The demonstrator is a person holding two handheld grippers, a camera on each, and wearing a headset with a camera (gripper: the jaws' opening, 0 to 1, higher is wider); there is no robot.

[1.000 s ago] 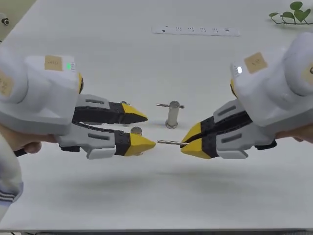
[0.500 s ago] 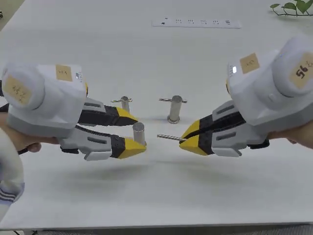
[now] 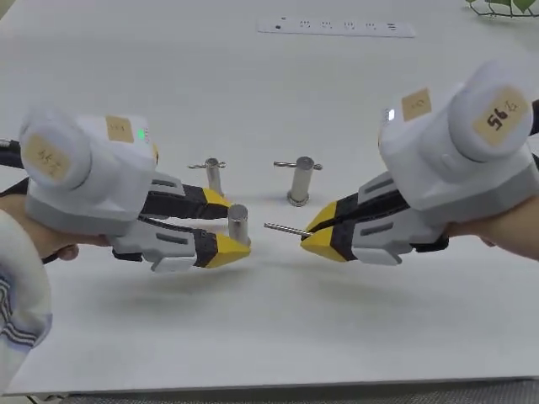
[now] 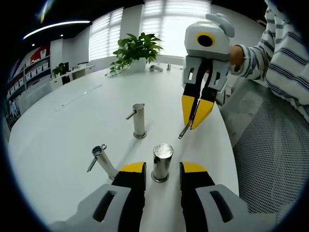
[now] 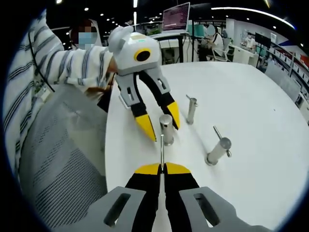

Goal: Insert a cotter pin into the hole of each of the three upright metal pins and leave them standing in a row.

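Three upright metal pins stand on the white table (image 3: 278, 320). The nearest pin (image 3: 238, 223) has a bare top and stands between the jaws of my left gripper (image 3: 236, 224), which is open with a gap on each side of the pin (image 4: 162, 162). My right gripper (image 3: 310, 236) is shut on a cotter pin (image 3: 285, 229), whose free end points at that pin (image 5: 166, 129) from a short way off. The far left pin (image 3: 212, 174) and the far right pin (image 3: 301, 181) each carry a cotter pin through the top.
A white power strip (image 3: 337, 27) lies at the table's far side. A potted plant (image 4: 135, 46) stands farther back. A mesh chair (image 5: 63, 159) sits beside the table's near edge, and a striped sleeve (image 4: 285, 72) reaches over it.
The left gripper has shifted so the bare pin now stands between its open jaws. The right gripper has brought the cotter pin's tip slightly closer to that pin.
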